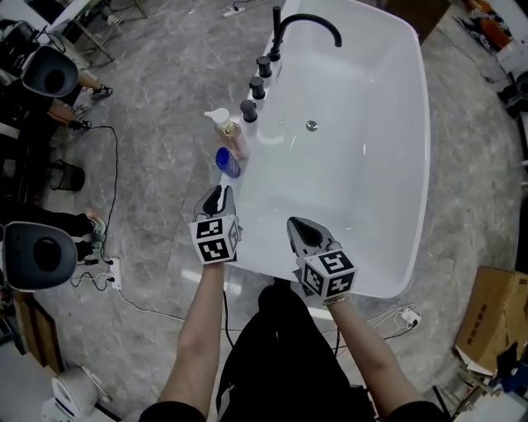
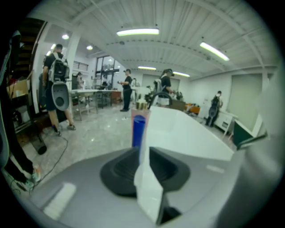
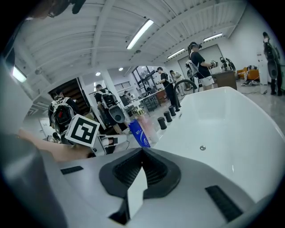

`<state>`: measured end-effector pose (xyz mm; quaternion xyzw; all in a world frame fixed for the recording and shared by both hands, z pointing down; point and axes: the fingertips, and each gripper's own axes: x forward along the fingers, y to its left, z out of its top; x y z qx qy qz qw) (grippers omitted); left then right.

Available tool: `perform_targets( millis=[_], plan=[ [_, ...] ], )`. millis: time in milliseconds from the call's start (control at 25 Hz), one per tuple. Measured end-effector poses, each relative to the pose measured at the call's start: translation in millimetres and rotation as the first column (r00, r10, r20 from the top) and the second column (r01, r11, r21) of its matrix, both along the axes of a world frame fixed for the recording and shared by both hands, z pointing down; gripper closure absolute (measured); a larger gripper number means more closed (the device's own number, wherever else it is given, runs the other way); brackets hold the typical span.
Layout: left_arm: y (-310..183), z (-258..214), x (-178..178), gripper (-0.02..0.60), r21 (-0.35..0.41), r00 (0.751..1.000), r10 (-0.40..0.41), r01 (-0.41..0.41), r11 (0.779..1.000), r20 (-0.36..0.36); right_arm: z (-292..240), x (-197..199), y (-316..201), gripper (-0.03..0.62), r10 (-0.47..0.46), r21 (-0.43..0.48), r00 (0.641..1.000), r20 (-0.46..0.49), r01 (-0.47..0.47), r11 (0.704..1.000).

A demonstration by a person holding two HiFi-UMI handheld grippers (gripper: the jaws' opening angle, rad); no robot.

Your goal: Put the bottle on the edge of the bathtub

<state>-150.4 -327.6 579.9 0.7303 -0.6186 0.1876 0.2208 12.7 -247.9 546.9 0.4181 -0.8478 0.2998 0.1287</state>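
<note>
A blue bottle (image 1: 227, 161) stands upright on the left edge of the white bathtub (image 1: 419, 165), just in front of a pink pump bottle (image 1: 233, 137). My left gripper (image 1: 218, 196) hovers over that edge a short way nearer than the blue bottle, apart from it. In the left gripper view the blue bottle (image 2: 138, 130) is straight ahead, and my left gripper (image 2: 143, 153) is open by a narrow gap with nothing in it. My right gripper (image 1: 302, 227) hangs over the tub's near end. In its own view my right gripper (image 3: 142, 151) is shut and empty, with the blue bottle (image 3: 139, 132) off to the left.
A black faucet (image 1: 301, 25) and several black knobs (image 1: 256, 86) line the tub's far left rim. A cardboard box (image 1: 495, 321) sits at the right; a power strip (image 1: 114, 272) with cables and a black bin (image 1: 64, 175) lie on the floor at the left. People stand further off.
</note>
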Motion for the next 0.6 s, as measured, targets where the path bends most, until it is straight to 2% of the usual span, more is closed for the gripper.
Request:
perform_targets(
  millis=[120,400,600],
  plan=[
    [14.5,-15.2,2.6,0.529,0.026,1.000,0.014,-0.014,1.000,0.006,-9.6,-0.3,3.8,0.592,0.009,0.022,1.000,-0.001,-0.009,1.000],
    [47.4,-39.2,3.0,0.549,0.052,0.999,0.045,-0.045,0.998,-0.009,-29.4,-3.9,19.4,0.592,0.013,0.074,1.000,-0.010,-0.012,0.997],
    [76.8,-50.5,-2.1,0.563,0.056,0.997,0.077,-0.077,0.995,0.012,-39.4,-6.8,38.5,0.592,0.021,0.095,1.000,-0.018,-0.019,0.995]
  ],
)
